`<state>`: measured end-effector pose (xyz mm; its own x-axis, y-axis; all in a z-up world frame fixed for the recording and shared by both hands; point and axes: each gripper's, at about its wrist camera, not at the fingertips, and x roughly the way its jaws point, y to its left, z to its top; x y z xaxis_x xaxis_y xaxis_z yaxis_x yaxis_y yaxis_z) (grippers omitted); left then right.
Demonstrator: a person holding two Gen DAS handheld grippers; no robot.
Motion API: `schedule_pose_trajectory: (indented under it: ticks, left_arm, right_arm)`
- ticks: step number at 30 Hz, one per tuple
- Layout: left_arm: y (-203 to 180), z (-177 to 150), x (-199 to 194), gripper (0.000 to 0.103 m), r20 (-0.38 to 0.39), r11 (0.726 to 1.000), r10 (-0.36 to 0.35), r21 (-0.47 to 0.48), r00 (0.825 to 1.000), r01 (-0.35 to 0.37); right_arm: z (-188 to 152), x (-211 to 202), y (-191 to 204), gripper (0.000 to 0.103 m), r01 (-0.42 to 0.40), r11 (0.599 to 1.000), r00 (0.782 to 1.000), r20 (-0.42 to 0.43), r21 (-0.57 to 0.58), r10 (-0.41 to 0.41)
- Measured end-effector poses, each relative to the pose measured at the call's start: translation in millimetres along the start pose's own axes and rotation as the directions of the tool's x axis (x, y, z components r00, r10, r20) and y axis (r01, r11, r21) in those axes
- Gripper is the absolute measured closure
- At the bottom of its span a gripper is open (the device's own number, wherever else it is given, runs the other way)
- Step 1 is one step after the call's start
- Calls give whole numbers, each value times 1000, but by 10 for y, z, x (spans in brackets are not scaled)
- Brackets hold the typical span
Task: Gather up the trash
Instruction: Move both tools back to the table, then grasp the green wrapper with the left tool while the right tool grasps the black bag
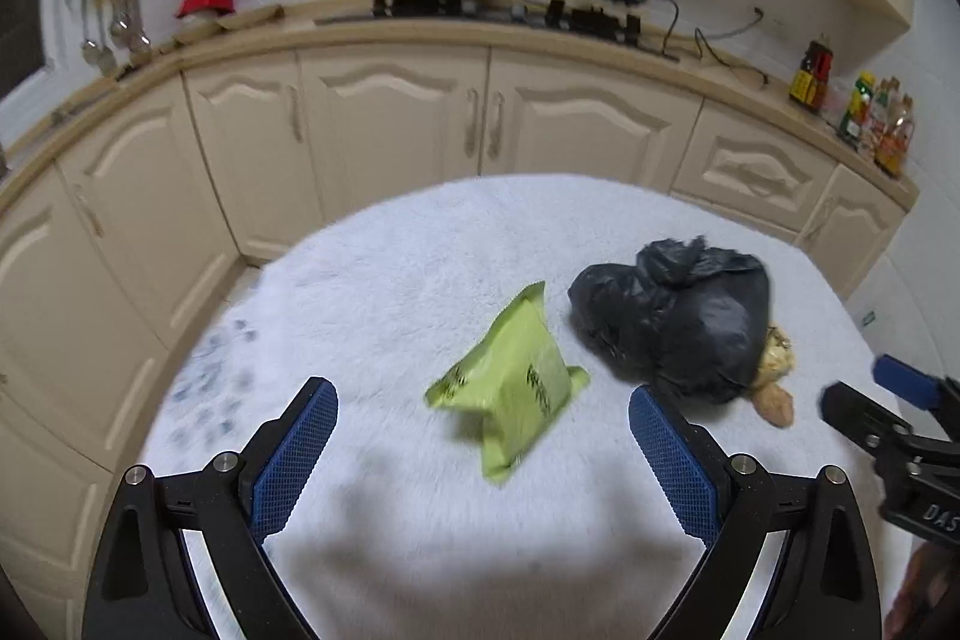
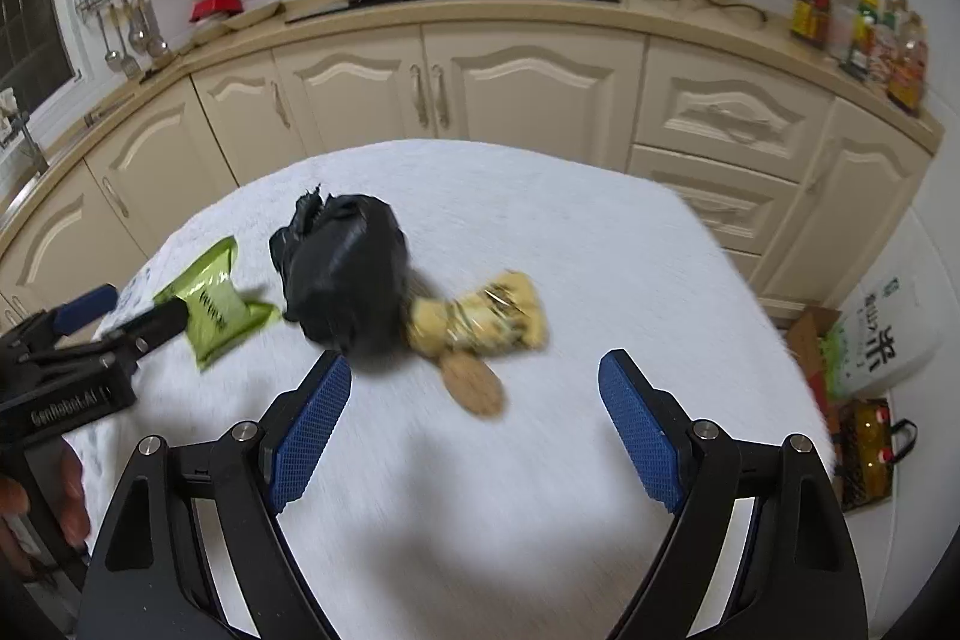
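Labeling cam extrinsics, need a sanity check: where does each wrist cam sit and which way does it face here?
Left wrist: rides on the left claw, looks forward and down over the white table toward the kitchen cabinets; green packet ahead, black trash bag to its right; own open blue fingers show, with the right claw at the right edge.
Right wrist: rides on the right claw, same heading; yellow wrapper and brown disc ahead; own open fingers show, left claw and a hand at left.
Shared: table, bag, packet, wrapper, stove counter.
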<state>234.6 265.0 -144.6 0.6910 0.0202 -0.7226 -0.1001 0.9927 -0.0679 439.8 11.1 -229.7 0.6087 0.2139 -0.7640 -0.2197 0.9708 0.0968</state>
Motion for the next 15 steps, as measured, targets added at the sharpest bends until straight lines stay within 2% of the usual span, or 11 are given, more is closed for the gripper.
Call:
schedule_pose_trajectory:
  ticks: [2,5,7,9,15]
  left_arm:
    - [26,115,202,10,-27,1000,-12,17,1000,13]
    - [43,260,462,27,-59,999,-7,34,998,9]
    - [45,299,561,52,-81,999,-23,30,996,26]
    - [106,347,634,65,-96,998,-61,8,993,62]
    - [186,429,583,70,-62,998,-65,-20,996,64]
  right_arm:
    - [68,119,72,17,-3,1000,1000,-9,-4,3]
    - [165,247,155,16,-13,1000,1000,-10,-4,13]
    - [225,287,184,16,-27,1000,1000,-2,0,27]
    - [285,318,206,13,-47,999,999,3,7,47]
    - [395,273,314,13,-114,993,993,32,30,113]
